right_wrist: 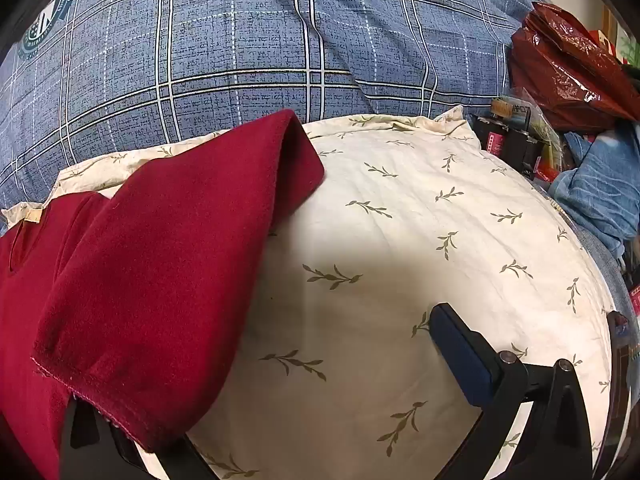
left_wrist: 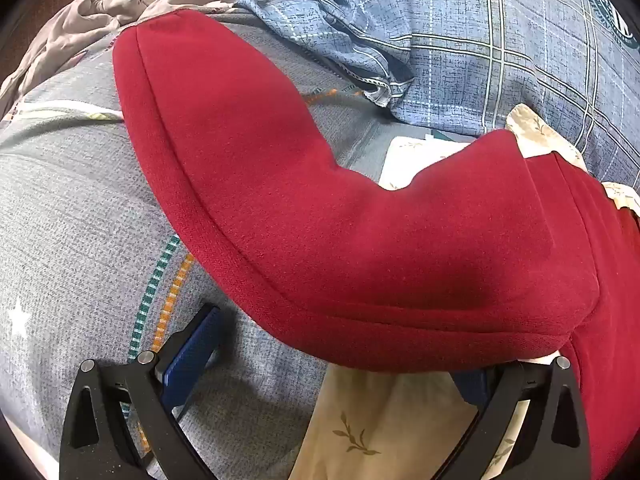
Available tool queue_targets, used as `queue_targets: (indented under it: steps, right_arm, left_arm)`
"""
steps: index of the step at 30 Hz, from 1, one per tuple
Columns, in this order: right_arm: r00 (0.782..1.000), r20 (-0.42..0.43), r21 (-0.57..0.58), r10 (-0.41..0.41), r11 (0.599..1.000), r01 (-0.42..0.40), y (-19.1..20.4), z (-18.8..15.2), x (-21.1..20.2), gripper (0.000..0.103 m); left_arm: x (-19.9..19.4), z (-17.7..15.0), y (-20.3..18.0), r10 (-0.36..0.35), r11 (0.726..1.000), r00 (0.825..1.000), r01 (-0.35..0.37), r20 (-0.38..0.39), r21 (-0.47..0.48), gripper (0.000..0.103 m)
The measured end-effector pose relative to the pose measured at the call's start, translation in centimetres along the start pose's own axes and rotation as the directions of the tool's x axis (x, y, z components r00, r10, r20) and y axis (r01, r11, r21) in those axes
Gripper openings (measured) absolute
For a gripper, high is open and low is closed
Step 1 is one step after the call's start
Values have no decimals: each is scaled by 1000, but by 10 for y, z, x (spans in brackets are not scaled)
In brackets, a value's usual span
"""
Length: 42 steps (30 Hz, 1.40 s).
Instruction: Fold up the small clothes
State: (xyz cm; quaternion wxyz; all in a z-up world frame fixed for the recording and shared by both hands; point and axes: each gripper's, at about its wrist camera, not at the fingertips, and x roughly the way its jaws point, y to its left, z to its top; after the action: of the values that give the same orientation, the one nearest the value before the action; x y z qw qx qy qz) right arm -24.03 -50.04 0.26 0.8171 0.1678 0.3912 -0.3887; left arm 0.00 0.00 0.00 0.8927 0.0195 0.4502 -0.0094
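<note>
A dark red knit top [left_wrist: 360, 240] lies across the bed, one sleeve [left_wrist: 192, 92] stretched toward the far left over the grey sheet. My left gripper [left_wrist: 336, 354] is open wide at the top's near edge. Its left pad [left_wrist: 192, 356] rests on the sheet, and the red fabric covers its right finger. In the right wrist view the red top [right_wrist: 140, 280] lies at the left on a cream leaf-print pillow [right_wrist: 400, 240], its other sleeve [right_wrist: 280, 160] folded over the body. My right gripper [right_wrist: 280, 376] is open too. Its right pad [right_wrist: 460, 348] hovers over the pillow, while the hem [right_wrist: 120, 408] hides its left finger.
A blue plaid quilt [right_wrist: 260, 40] is bunched up behind the pillow. A grey sheet [left_wrist: 80, 220] with stars and stripes covers the bed on the left, with a beige cloth [left_wrist: 80, 24] at its far corner. A red plastic bag [right_wrist: 568, 68], boxes [right_wrist: 516, 136] and a blue towel [right_wrist: 600, 200] crowd the right side.
</note>
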Motion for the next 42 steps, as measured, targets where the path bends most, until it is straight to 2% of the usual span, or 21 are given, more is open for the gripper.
queue_targets:
  steps: [9,15,19,21,25,29,34,36,38,41,42]
  right_arm:
    - [1000,1,1,1,1000,-1,0,0,0,103]
    - [1000,1,-2,-3,1000,3,1,0,0,102]
    - [1000,-3,0,0,1000,0,3,-2,0,102]
    - [1000,-9,-6,-15,1000,14,1,0,0,102]
    - [992,-94,22,81,997,-79,0,-18,-28,103]
    - [979,-40,22,198,980,-197,8,-47,-86,103]
    - [935,-6,-51,353,934,-353,44,-58,-156,103]
    - [909,-18,-78,417,906,-417,67,-55,-175,103]
    - [865,-38,-78,500,862,-501,89,-54,-192,103]
    - [785,-43,-89,618,780,-619,124,-44,-204,103]
    - [778,-54,-105,626,771,-628,138,-42,-203,103]
  left_arm:
    - [2,3,-1,2,1000,1000,-2,-7,-4,103]
    - [-7,-1,12,-39,991,995,28,-86,-129,101]
    - [-29,-1,6,23,997,997,-28,-72,-75,96]
    - [-50,-3,-5,14,999,999,-16,-39,-33,96]
    - [-92,-8,-24,-14,1000,999,14,37,23,96]
    - [-132,-23,-36,-53,997,994,46,98,66,96]
    - [-166,-23,-48,-138,988,982,126,128,91,96]
    - [-173,-24,-51,-169,983,977,157,129,98,96]
    - [-181,-24,-54,-193,978,972,179,133,108,96]
    - [-193,-22,-59,-213,973,964,194,160,123,97]
    - [-193,-20,-62,-214,973,963,194,166,127,97]
